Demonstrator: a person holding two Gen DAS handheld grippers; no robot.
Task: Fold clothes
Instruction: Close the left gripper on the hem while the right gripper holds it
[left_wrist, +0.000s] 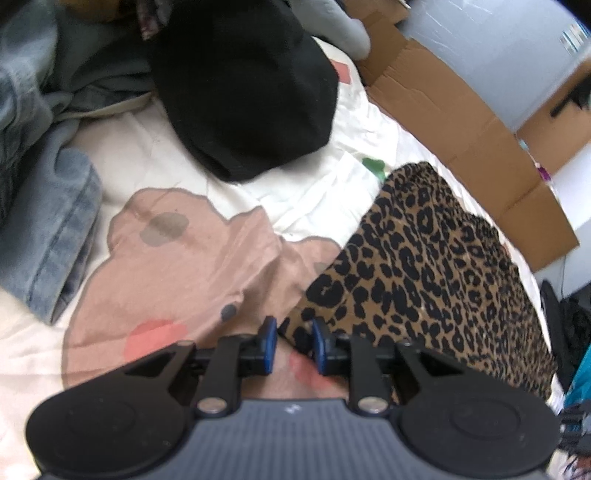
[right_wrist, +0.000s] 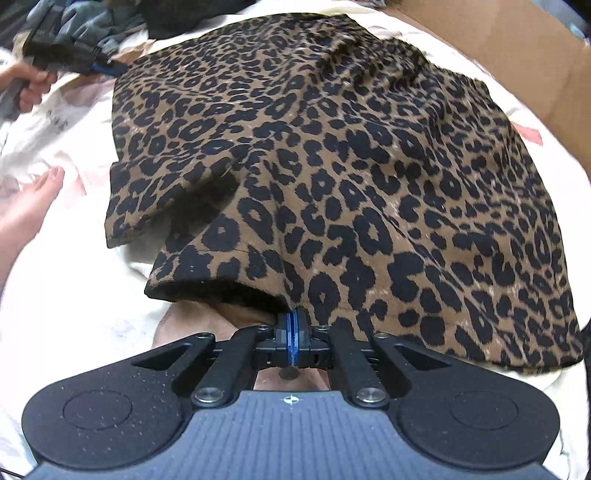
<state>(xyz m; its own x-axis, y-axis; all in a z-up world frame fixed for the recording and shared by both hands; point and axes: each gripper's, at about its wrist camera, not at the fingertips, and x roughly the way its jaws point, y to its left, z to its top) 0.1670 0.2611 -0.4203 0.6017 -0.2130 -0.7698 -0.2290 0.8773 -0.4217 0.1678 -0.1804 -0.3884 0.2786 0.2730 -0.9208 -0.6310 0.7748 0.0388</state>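
A leopard-print garment (right_wrist: 332, 166) lies spread on a white bed cover (right_wrist: 74, 295); in the left wrist view the leopard-print garment (left_wrist: 436, 266) fills the right side. My right gripper (right_wrist: 293, 325) is shut on its near hem, and the cloth there is raised a little. My left gripper (left_wrist: 294, 339) is open, its blue pads on either side of the garment's left corner. The left gripper (right_wrist: 103, 68) also shows at the garment's far left edge in the right wrist view, held by a hand (right_wrist: 33, 85).
A black garment (left_wrist: 247, 92) and a heap of denim (left_wrist: 44, 221) lie at the back and left of the bed cover (left_wrist: 314, 192), which has a pink cartoon print (left_wrist: 192, 266). Cardboard boxes (left_wrist: 461, 129) line the right side. A bare limb (right_wrist: 29, 210) rests at left.
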